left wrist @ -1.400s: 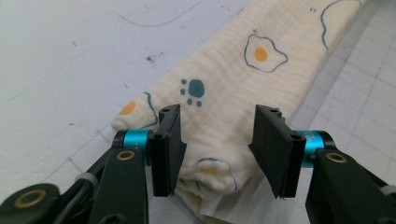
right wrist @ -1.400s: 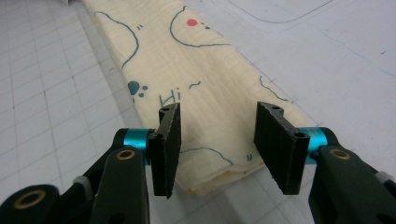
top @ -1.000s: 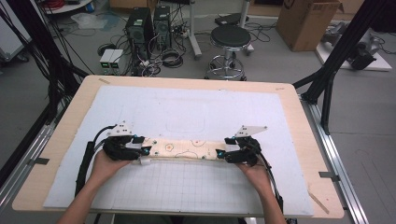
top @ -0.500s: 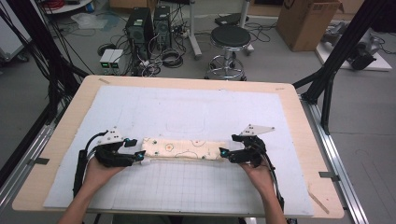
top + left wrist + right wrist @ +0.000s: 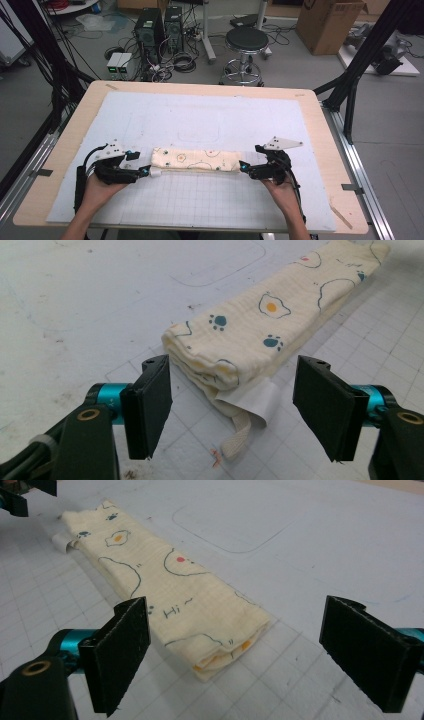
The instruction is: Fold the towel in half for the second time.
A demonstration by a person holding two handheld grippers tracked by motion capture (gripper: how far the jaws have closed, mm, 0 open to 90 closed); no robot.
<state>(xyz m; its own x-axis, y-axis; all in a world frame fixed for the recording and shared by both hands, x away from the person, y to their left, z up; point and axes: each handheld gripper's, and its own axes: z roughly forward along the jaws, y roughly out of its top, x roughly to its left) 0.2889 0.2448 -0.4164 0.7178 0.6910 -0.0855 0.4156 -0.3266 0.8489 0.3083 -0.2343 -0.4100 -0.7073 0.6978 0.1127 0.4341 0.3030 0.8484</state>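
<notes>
A cream cloth [image 5: 195,160] printed with eggs and paw marks lies folded into a long strip across the white mat. My left gripper [image 5: 145,172] sits just off its left end and my right gripper [image 5: 243,167] just off its right end. In the left gripper view the cloth [image 5: 260,325] ends between the jaws of the left gripper [image 5: 235,390], untouched, with a white label [image 5: 252,402] sticking out. In the right gripper view the cloth [image 5: 170,590] ends between the wide jaws of the right gripper [image 5: 245,650]. Both pairs of jaws have just been opening and press on nothing.
The gridded mat [image 5: 210,200] covers most of the wooden table [image 5: 325,125]. Beyond the far edge stand a stool [image 5: 245,42], computer towers [image 5: 160,27] with cables, and a cardboard box [image 5: 330,22]. Black frame posts [image 5: 350,95] flank the table.
Both grippers have opened and drawn outward off the cloth's ends, the left one farther to the left. The cloth lies released on the mat.
</notes>
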